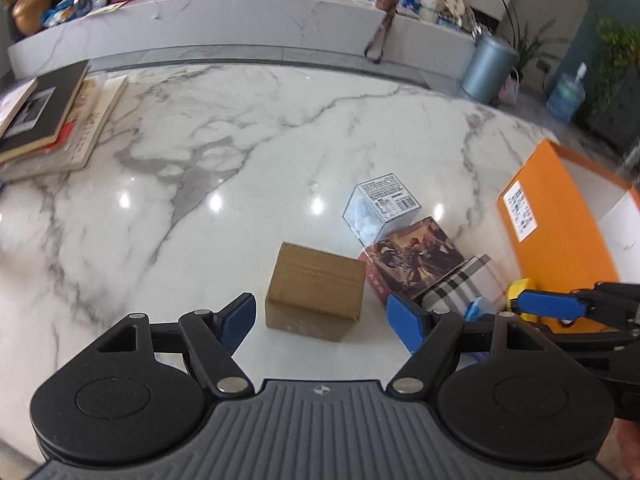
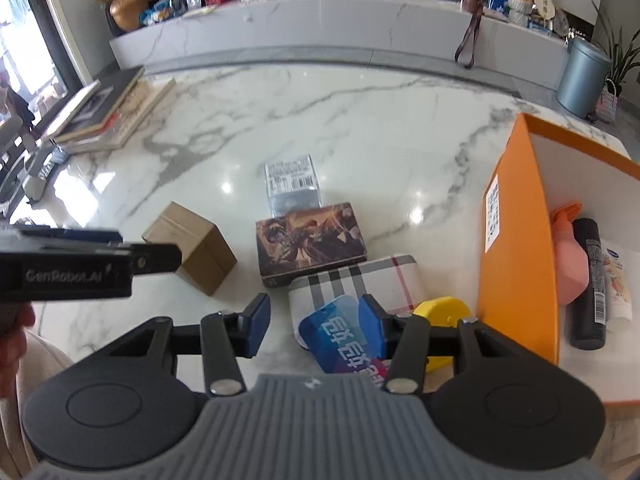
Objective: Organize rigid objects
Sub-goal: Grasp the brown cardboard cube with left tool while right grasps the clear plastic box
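Note:
On the marble table point(image 1: 200, 140) lie a brown cardboard box point(image 1: 316, 298), a clear plastic cube box point(image 1: 380, 208), a picture-printed box point(image 1: 416, 258), a plaid case point(image 1: 456, 284), a blue packet point(image 2: 344, 332) and a yellow object point(image 2: 440, 308). My left gripper point(image 1: 324, 322) is open, its fingers either side of the cardboard box's near end, just above it. My right gripper point(image 2: 316, 322) is open and empty over the blue packet, which lies against its right finger. The orange bin point(image 2: 516, 240) stands at the right and holds a black bottle point(image 2: 588, 284), a pink item and a white tube.
A stack of books point(image 1: 52, 120) lies at the table's far left. A marble counter with clutter point(image 1: 240, 12) runs behind. A grey bin point(image 1: 488, 68) and plants stand on the floor at the far right.

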### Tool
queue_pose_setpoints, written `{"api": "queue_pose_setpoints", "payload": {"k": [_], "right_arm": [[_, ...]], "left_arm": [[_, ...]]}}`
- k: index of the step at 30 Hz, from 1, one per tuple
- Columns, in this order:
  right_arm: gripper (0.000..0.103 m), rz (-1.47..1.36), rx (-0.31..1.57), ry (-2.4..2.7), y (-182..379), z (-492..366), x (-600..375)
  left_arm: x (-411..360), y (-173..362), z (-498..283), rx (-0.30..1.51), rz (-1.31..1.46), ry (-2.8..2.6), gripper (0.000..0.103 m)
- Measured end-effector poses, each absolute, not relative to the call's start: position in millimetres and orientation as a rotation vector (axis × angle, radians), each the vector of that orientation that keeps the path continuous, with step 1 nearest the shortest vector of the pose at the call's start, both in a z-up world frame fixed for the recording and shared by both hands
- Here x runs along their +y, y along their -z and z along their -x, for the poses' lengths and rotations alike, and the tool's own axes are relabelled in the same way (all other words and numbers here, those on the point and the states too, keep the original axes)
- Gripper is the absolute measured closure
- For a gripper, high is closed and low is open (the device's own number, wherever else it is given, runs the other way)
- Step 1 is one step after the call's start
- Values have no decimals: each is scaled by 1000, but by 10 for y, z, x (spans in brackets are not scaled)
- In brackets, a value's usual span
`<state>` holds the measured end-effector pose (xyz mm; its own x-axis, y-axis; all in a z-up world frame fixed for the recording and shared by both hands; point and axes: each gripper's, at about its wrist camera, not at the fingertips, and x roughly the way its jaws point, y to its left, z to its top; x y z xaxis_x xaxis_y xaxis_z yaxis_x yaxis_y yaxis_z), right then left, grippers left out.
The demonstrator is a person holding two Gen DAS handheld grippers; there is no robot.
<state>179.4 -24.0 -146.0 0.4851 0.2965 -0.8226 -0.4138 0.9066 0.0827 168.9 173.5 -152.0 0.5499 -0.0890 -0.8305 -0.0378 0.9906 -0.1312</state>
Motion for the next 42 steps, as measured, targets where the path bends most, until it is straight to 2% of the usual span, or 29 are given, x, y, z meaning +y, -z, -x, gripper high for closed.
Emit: {"api": "queue_pose_setpoints", "payload": {"k": [7, 9, 13, 16, 20, 22, 25, 29, 34, 42], "right_arm": [[52, 147, 989, -455, 1511, -2080, -139], [52, 145, 982, -456, 1522, -2200, -86], [52, 117, 971, -472, 1513, -2433, 11], [51, 108, 962, -494, 1506, -2585, 126], [43, 114, 960, -527, 1558, -2756, 316], [43, 132, 968, -526, 1626, -2832, 394], [44, 118, 992, -527, 1706, -2935, 441], [55, 133, 997, -529, 1750, -2971, 473], [56, 132, 990, -536, 1712, -2938, 446], [56, 76, 849, -542, 1059, -2599, 90]], "left_arm": [[1661, 1675, -1943, 1034, 42, 88, 15], [1686, 1709, -1983, 1040, 40, 95, 25], [1784, 1744, -2019, 1053, 93, 116, 33], [1811, 1732, -2025, 1053, 99, 96, 34], [1866, 1725, -2047, 1056, 114, 65, 34], [1892, 1724, -2066, 1054, 121, 50, 34], [1915, 1721, -2088, 1052, 134, 32, 34], [1908, 1715, -2109, 1058, 138, 18, 34], [1935, 1707, -2108, 1056, 162, -10, 34], [1799, 1188, -1934, 956, 197, -19, 34]]}}
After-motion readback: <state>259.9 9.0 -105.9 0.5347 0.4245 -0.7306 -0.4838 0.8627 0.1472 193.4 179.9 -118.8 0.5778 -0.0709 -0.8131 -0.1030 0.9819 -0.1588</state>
